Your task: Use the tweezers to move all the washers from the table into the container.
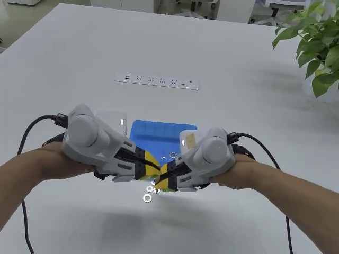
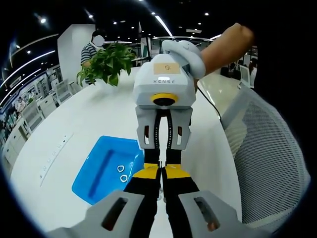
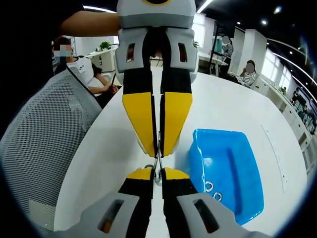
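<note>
My left gripper (image 3: 159,151) and right gripper (image 3: 158,172), tip to tip, both pinch the tweezers (image 3: 158,162); washers (image 1: 147,198) lie just beside, near the container (image 1: 159,135)

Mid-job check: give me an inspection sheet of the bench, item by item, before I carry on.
Surface: white table, smooth.
Job's things: blue container holding two washers; loose washers on the table beside the jaws; tweezers between both grippers.
Clutter: power strip beyond the container.
Grippers: left gripper and right gripper nose to nose, both shut on the tweezers.
Cables: black cables, one trailing from each gripper.
Surroundings: potted plant, mesh chair, people in the background.
</note>
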